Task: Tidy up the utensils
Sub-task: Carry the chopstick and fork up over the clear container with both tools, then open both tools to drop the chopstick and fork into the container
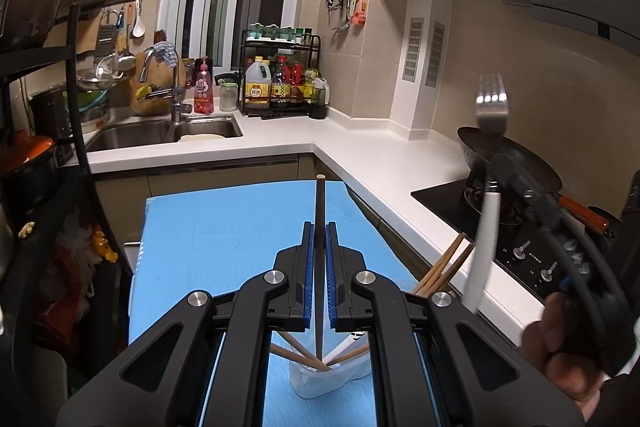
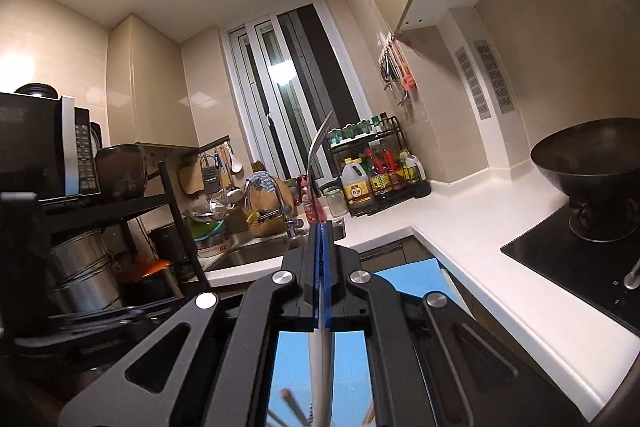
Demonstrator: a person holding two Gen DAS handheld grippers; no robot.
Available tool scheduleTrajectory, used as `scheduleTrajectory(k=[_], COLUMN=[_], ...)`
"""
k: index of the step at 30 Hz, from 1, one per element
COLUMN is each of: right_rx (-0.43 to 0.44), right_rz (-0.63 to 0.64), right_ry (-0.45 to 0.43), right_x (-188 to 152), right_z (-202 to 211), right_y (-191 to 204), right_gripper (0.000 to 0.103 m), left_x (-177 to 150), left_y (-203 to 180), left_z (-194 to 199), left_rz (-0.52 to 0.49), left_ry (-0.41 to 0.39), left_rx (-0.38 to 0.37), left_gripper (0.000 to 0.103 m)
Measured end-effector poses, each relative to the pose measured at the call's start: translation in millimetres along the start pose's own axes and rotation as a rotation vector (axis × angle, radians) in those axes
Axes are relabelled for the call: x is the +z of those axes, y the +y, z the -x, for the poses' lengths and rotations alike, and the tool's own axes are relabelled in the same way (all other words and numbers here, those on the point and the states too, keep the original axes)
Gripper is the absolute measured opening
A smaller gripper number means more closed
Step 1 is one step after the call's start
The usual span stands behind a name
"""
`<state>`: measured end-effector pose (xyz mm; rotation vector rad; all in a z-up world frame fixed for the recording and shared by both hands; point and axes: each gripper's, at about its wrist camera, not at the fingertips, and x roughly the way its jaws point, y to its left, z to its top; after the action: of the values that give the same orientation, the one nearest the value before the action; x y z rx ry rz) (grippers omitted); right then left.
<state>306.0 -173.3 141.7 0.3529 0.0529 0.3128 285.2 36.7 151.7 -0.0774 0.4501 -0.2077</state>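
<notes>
On the blue mat (image 1: pixel 224 227) stands a clear cup (image 1: pixel 316 385) that holds several wooden chopsticks (image 1: pixel 444 269). My left gripper (image 1: pixel 320 227) is shut on one dark chopstick (image 1: pixel 320 195), which stands upright with its lower end in the cup. To the right, my right gripper (image 1: pixel 498 167) is shut on a fork (image 1: pixel 492 103) by its white handle, tines up, above and to the right of the cup. In the right wrist view the right gripper (image 2: pixel 322 227) clamps that white handle, and the fork (image 2: pixel 316 151) rises edge-on past the pads. A hand (image 1: pixel 560 343) grips the right tool.
A white L-shaped counter (image 1: pixel 360 151) runs behind and to the right of the mat, with a sink (image 1: pixel 168 131), a tap (image 1: pixel 172 87) and a condiment rack (image 1: pixel 280 79). A black wok (image 2: pixel 588 163) sits on the hob (image 1: pixel 460 203). A dark shelf (image 2: pixel 120 203) with pots stands on the left.
</notes>
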Motion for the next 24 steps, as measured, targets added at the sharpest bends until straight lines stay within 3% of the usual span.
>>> scheduleTrajectory(k=[8,11,12,13,15,18,24], right_rx=[-0.027,-0.019,-0.019,-0.033,-0.032,-0.024,-0.004], right_rz=[0.046,0.073,0.071,0.089,0.112,0.162,0.185], right_ry=[-0.030,0.010,0.004,0.018,0.015,0.043,0.062], right_x=[-42.8,-55.3,-54.7,-53.5,-48.2,-40.8,-22.7], right_z=[-13.5,-13.9,-7.5,-4.2,9.4,22.3,54.2], right_y=[-8.7,-9.7,-11.0,-10.0,-7.7,-1.4,12.3], right_gripper=[0.001,0.003,0.009,0.026,0.041,0.041,0.041], left_x=[-7.1,-11.7,-13.2,-13.5,-14.6,-14.0,-13.7], left_y=[4.9,1.0,-1.0,-1.9,-3.1,-3.6,-9.8], left_z=[-14.7,-17.5,-17.9,-18.1,-16.3,-5.3,20.3], left_rz=[0.016,0.011,0.008,0.006,0.012,0.033,0.045], left_ry=[0.021,0.030,0.035,0.040,0.051,0.043,0.037], left_rx=[-0.023,-0.029,-0.030,-0.028,-0.017,-0.001,0.013], left_gripper=[0.006,0.005,0.006,0.006,0.007,0.019,0.020])
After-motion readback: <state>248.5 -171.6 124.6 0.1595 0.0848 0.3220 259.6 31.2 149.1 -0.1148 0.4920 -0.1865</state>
